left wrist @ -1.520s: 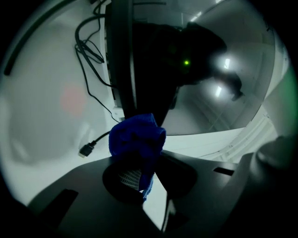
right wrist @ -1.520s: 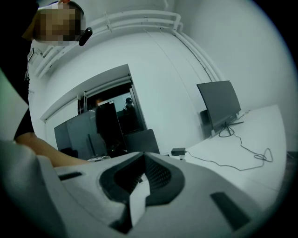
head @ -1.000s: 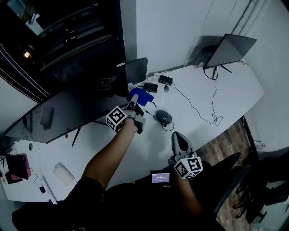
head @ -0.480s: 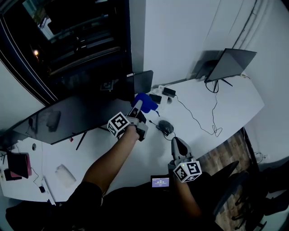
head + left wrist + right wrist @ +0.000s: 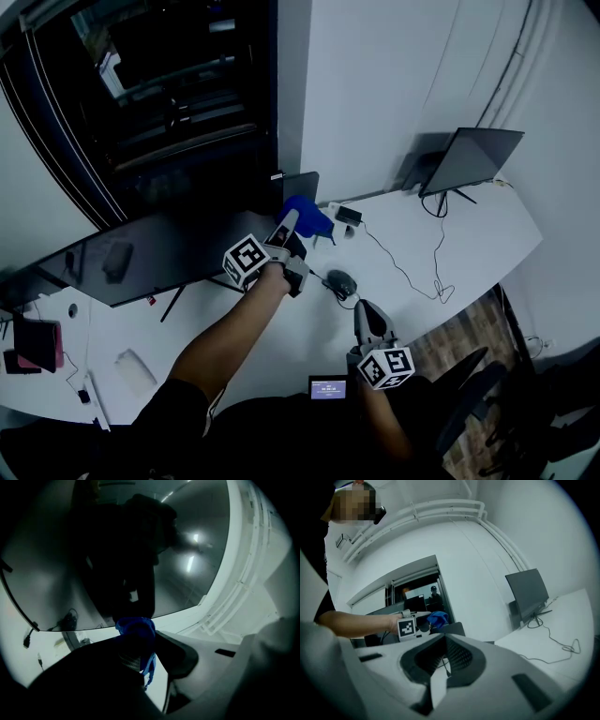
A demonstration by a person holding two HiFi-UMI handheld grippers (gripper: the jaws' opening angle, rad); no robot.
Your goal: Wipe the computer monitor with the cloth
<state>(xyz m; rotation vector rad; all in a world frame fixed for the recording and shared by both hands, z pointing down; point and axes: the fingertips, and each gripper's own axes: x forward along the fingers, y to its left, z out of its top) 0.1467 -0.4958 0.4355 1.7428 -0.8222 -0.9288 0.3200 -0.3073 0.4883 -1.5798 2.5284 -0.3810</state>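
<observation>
Two grippers in play: since a second ago we've brought the left gripper point(image 5: 284, 225) up to the monitor's point(image 5: 141, 253) right end. Its jaws pinch the blue cloth point(image 5: 305, 214), which is bunched at the tips. The right gripper point(image 5: 365, 317) is near us, jaws pressed together on nothing.

Soft blue woven cloth point(image 5: 136, 626) — glossy dark monitor screen point(image 5: 141, 255) — smooth matt white desk point(image 5: 469, 214)

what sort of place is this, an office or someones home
Most likely an office or lab workroom: a long white desk carries a wide dark monitor, a second screen at its far end, and a mouse.
</observation>
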